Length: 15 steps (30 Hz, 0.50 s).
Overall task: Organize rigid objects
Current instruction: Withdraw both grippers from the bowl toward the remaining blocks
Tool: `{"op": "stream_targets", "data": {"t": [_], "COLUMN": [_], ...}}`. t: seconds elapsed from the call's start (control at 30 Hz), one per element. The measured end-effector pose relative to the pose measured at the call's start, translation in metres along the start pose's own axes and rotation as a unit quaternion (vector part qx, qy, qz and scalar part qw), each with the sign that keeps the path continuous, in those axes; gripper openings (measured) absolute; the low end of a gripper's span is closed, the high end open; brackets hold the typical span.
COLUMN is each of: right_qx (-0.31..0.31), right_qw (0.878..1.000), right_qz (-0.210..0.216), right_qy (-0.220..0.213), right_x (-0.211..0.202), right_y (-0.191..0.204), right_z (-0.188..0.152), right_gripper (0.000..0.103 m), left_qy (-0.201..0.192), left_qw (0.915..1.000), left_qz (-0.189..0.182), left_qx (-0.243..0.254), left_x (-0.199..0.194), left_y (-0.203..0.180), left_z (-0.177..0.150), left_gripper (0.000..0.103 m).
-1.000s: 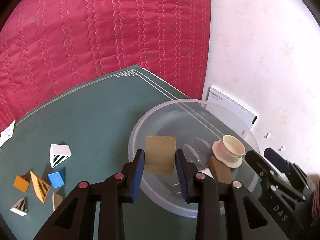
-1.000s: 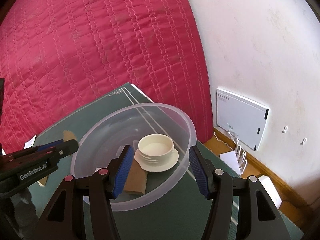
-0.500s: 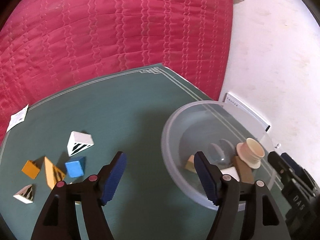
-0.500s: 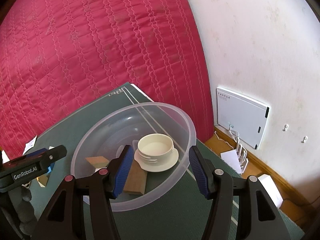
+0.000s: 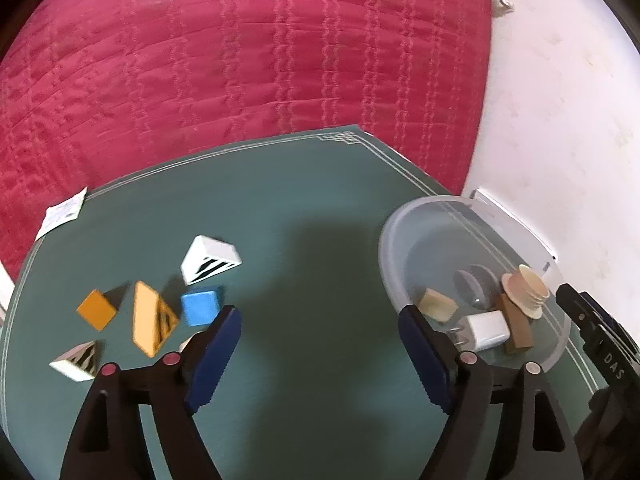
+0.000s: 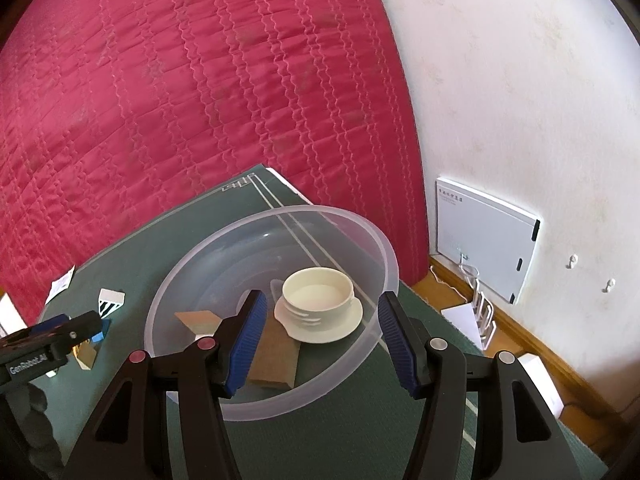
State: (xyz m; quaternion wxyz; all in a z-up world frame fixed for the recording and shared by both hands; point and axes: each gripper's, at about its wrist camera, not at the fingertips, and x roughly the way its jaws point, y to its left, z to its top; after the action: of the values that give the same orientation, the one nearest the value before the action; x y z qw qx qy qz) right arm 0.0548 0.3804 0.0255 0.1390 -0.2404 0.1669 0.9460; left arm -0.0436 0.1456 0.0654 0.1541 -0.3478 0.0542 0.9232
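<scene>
Beneath the opening, empty left gripper [image 5: 320,344], loose blocks [image 5: 199,309] are partly hidden on the green mat [image 5: 312,240], while the bowl [image 6: 390,264], straddled ungripped by the parted right gripper [image 6: 320,328], is blurred.

Bare green mat [image 5: 312,248] lies open between the block cluster [image 5: 152,312] and bowl [image 5: 394,216] (rim raised) — red quilt [image 5: 240,60] behind.

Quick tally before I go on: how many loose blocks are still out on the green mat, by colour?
White blocks with black stripes: 2
Orange blocks: 2, one plain, one black-striped
Blue block: 1
Pale piece half hidden behind the left gripper finger: 1
Total: 6
</scene>
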Motion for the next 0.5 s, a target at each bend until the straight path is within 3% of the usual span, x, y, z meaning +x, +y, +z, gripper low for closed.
{"op": "stream_targets", "data": {"t": [0.5], "right_qx": [-0.083], "right_qw": [0.995], "right_qz": [0.047], "right_qy": [0.014], "right_x": [-0.015], "right_y": [0.043], "right_z": [-0.018], "right_gripper": [0.061], "left_qy": [0.005], "left_qw": [0.9967], "left_qz": [0.057], "left_qx": [-0.058], "left_x": [-0.021], "left_y": [0.074], "left_z": [-0.024], "left_gripper": [0.087]}}
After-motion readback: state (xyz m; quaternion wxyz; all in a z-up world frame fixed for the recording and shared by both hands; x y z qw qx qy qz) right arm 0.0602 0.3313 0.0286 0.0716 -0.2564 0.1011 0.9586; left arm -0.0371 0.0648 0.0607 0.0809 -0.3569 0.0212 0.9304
